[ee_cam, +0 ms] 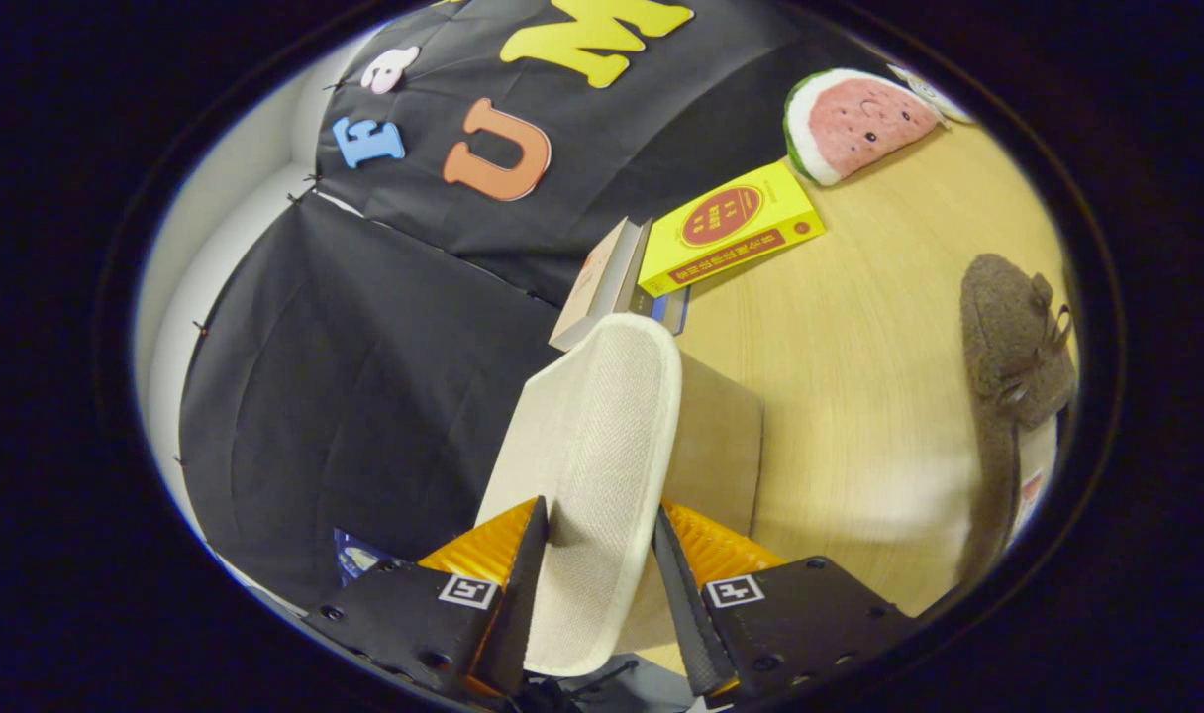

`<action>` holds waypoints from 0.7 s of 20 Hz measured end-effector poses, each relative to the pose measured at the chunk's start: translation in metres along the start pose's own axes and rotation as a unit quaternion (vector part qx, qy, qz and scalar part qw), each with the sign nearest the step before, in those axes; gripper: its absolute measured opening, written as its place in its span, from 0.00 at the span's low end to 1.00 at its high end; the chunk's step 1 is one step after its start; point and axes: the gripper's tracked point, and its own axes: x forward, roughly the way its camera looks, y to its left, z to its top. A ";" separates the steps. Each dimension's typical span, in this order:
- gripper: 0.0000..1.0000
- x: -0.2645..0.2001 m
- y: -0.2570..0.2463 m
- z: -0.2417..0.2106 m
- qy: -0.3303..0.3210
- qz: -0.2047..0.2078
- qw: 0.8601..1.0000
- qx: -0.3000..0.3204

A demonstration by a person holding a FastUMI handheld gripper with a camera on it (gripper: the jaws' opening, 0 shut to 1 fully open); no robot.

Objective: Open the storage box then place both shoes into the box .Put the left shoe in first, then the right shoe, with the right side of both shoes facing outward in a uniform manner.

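Roughly, by size:
Table (859, 396): pale wood.
Held shoe (592, 465): cream sole up, clamped between both fingers, above the table.
Other shoe (1008, 337): brown, on the table, well apart.
Gripper (590, 540): clenched on the held shoe.
Book (731, 238): yellow, beyond the fingers.

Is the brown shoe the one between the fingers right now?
No. The gripper is shut on the cream shoe, sole toward the camera; the brown shoe lies apart on the table.

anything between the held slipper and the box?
Cannot tell: no box in sight. The gripper is shut on the cream slipper, sole showing, lifted off the table. The brown slipper lies apart, beyond the fingers.
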 end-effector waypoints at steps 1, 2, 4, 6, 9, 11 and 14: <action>0.61 0.000 0.000 -0.001 -0.002 -0.006 1.000 -0.008; 0.61 0.000 0.001 0.000 -0.002 -0.011 1.000 -0.012; 0.57 -0.005 0.002 0.001 0.001 -0.020 1.000 -0.009; 0.54 -0.007 0.002 -0.001 0.012 -0.027 1.000 -0.007; 0.38 -0.014 0.005 0.005 0.009 -0.036 0.999 -0.006; 0.28 -0.017 0.008 0.005 0.011 -0.043 0.999 -0.003; 0.27 -0.018 0.012 0.004 0.014 -0.060 0.998 -0.016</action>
